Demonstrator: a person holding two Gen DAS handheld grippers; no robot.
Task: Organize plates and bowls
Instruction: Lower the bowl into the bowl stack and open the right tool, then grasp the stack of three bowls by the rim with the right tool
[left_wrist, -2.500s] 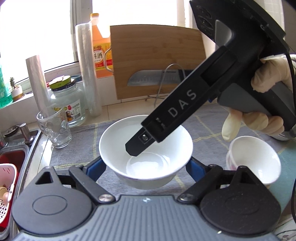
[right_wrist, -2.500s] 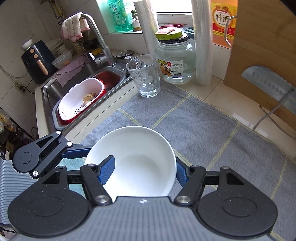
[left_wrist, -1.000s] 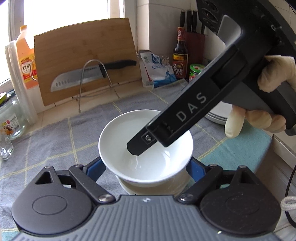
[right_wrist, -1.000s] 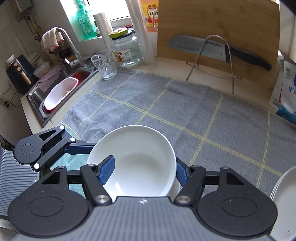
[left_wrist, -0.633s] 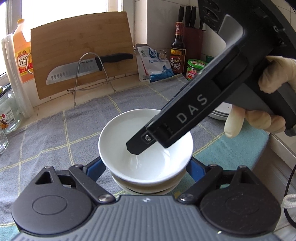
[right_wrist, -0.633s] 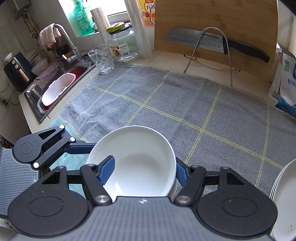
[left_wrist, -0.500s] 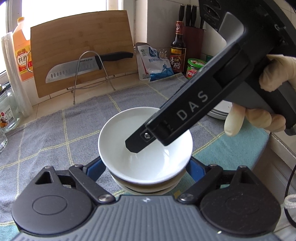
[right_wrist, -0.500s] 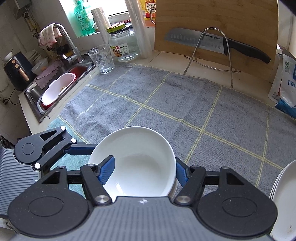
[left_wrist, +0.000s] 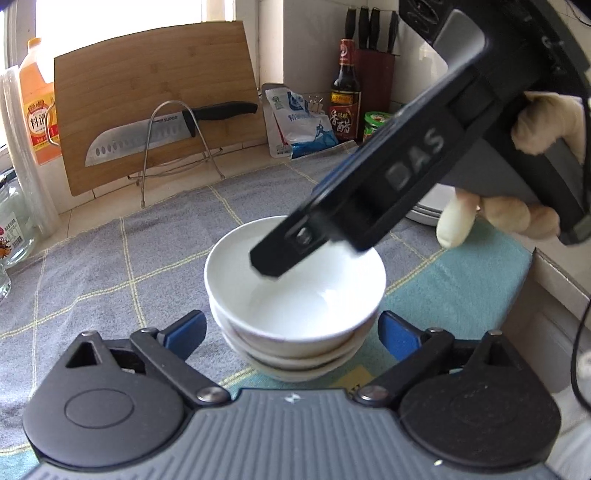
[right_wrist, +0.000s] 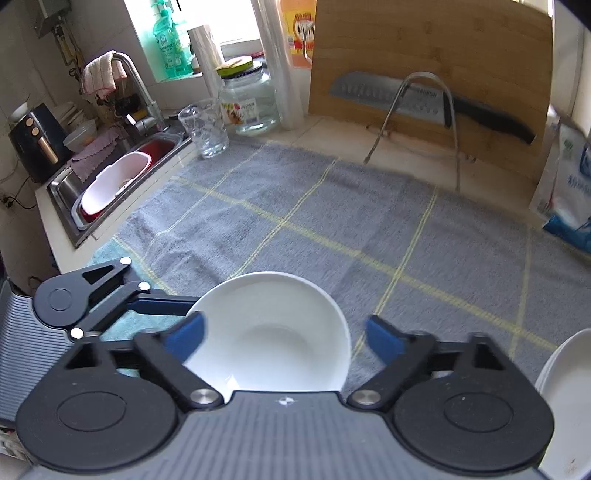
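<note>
Bowls are seen nested in a white stack at the centre of the left wrist view, on the teal edge of a grey checked towel. The left gripper has just been opening — its blue pads stand clear on either side of the stack. The right gripper reaches in from two o'clock, its finger tip above the top bowl's hollow.

From the right wrist view, the top bowl is seen at six o'clock. The right gripper has just been opening; its pads are spread apart, gripping nothing. A stack of plates is cut off at four o'clock.
</note>
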